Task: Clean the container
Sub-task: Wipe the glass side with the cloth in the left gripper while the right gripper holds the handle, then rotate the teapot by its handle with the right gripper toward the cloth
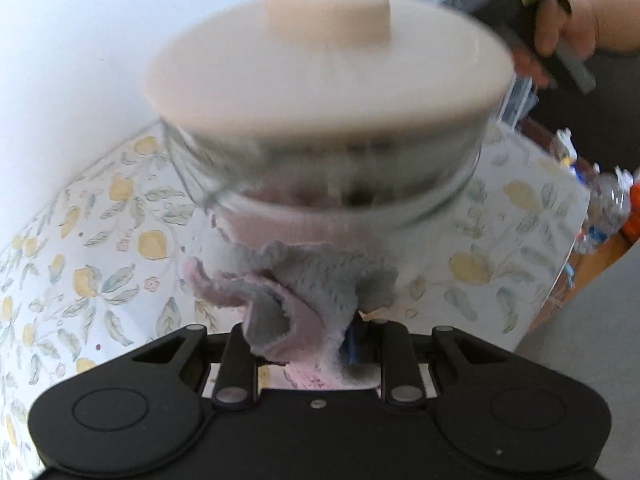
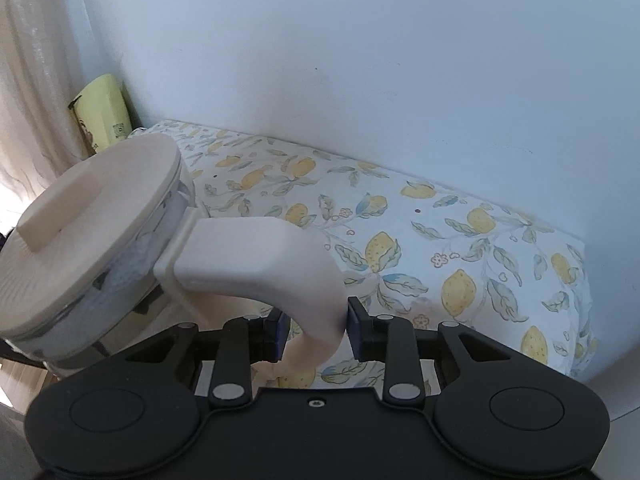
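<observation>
A glass container point(image 1: 320, 168) with a cream lid point(image 1: 320, 76) fills the left wrist view, blurred and tilted, held above the table. My left gripper point(image 1: 320, 344) is shut on a grey and pink cloth point(image 1: 296, 292), which presses against the container's glass side. In the right wrist view the same container point(image 2: 120, 280) is at the left, with its lid point(image 2: 92, 232) on. My right gripper point(image 2: 314, 332) is shut on the container's cream handle point(image 2: 260, 256). The right gripper and the hand holding it show at the top right of the left wrist view point(image 1: 532, 4).
A table with a lemon-print cloth point(image 2: 440, 248) lies below, against a pale wall point(image 2: 360, 60). A yellow-green package point(image 2: 102, 112) stands at the far left by a curtain. Clutter of plastic bottles and packets point(image 1: 600, 208) sits beyond the table's right edge.
</observation>
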`<move>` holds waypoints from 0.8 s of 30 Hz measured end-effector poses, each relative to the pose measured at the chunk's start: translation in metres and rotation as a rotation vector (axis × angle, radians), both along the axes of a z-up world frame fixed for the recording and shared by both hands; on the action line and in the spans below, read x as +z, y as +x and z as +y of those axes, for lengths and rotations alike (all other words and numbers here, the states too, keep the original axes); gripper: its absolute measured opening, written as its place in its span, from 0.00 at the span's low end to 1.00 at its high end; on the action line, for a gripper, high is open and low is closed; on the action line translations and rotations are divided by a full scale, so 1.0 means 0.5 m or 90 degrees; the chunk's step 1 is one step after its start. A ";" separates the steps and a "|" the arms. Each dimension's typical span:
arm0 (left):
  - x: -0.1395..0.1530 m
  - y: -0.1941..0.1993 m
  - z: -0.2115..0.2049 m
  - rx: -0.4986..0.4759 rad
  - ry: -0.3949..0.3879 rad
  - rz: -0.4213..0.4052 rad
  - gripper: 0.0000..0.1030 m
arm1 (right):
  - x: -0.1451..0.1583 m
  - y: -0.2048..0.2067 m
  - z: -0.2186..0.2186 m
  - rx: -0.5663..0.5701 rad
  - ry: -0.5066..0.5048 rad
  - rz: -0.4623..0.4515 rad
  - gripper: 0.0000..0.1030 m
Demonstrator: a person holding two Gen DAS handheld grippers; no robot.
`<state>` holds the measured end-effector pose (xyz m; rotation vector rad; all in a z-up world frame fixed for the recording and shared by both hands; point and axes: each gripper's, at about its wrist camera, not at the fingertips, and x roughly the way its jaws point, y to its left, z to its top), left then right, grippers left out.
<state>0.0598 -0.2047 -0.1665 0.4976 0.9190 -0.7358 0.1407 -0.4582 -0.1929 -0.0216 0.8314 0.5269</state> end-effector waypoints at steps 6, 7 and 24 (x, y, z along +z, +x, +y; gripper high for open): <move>0.051 -0.009 0.008 0.016 -0.007 -0.014 0.22 | 0.007 -0.008 -0.010 0.026 -0.002 -0.015 0.33; 0.056 -0.010 0.009 0.019 -0.008 -0.015 0.22 | 0.010 -0.010 -0.009 0.031 -0.006 -0.019 0.33; 0.067 -0.028 -0.026 0.049 -0.008 -0.016 0.23 | 0.132 -0.041 0.083 0.380 -0.304 -0.133 0.48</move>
